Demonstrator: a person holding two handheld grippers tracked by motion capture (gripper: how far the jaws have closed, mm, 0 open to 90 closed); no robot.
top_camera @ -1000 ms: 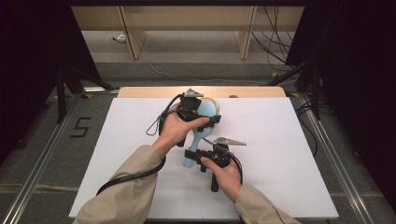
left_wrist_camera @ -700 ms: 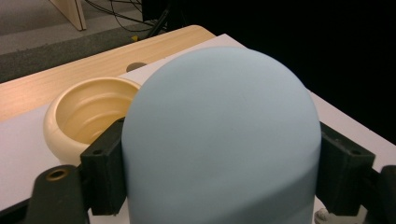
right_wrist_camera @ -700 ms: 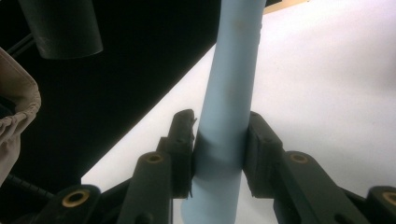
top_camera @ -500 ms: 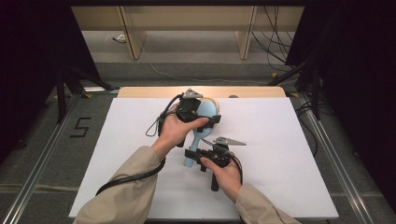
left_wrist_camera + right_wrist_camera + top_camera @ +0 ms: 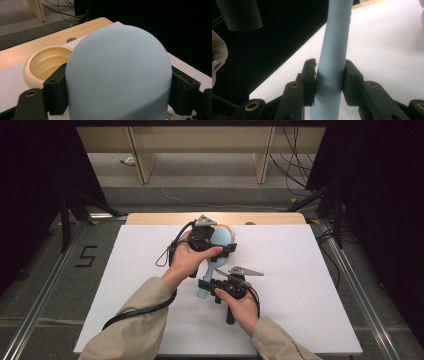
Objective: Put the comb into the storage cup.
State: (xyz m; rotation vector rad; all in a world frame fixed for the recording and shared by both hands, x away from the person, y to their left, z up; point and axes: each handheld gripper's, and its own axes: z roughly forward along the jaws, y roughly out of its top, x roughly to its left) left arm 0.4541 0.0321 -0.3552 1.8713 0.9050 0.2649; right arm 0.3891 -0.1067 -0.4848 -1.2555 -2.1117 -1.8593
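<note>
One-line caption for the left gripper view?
Left gripper clamps the pale blue brush head beside a cream bowl.

High view above the table [image 5: 310,270]; tool views close on the shared blue brush [image 5: 215,251].

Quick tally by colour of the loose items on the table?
Blue: 1, brush, held by both tongs
Cream: 1, bowl
Total: 2
</note>
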